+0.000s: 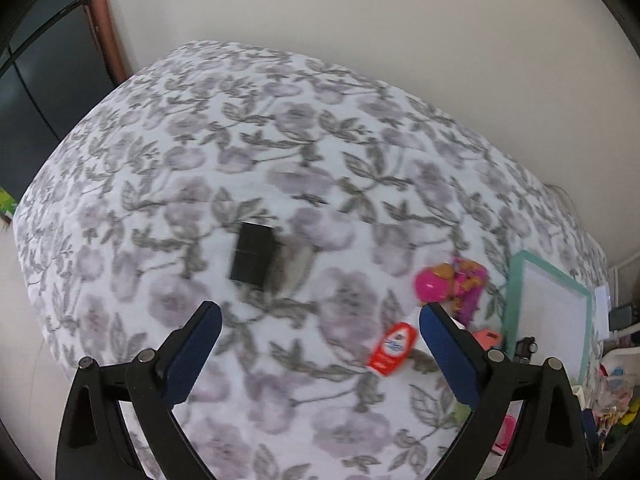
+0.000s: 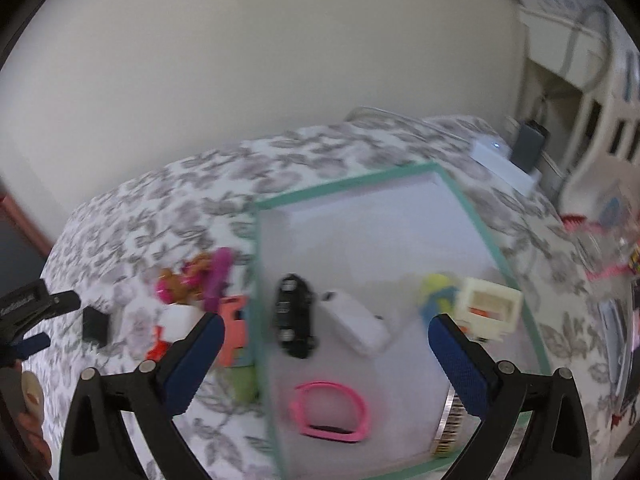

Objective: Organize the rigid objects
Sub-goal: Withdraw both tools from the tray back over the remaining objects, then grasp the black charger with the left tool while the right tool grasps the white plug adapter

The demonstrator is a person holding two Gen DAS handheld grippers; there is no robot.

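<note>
A white tray with a teal rim (image 2: pixel 348 184) lies on a floral bedspread (image 1: pixel 280 140). In it lie a black toy car (image 2: pixel 294 316), a white case (image 2: pixel 356 322), a pink wristband (image 2: pixel 330 410), a yellow-blue toy (image 2: pixel 434 296) and a cream box (image 2: pixel 488 308). My right gripper (image 2: pixel 322 340) is open and empty above the tray. My left gripper (image 1: pixel 320 324) is open and empty above the bed, near a black box (image 1: pixel 254 254). A red-white box (image 1: pixel 392 348), a pink toy (image 1: pixel 452 284) and an orange item (image 2: pixel 234 328) lie left of the tray (image 1: pixel 520 260).
A wall runs behind the bed. A white device (image 2: pixel 504 160) and a grey adapter (image 2: pixel 528 140) sit at the bed's far right corner. Cluttered shelves (image 2: pixel 612 240) stand to the right. Dark furniture (image 1: pixel 36 80) stands at the far left.
</note>
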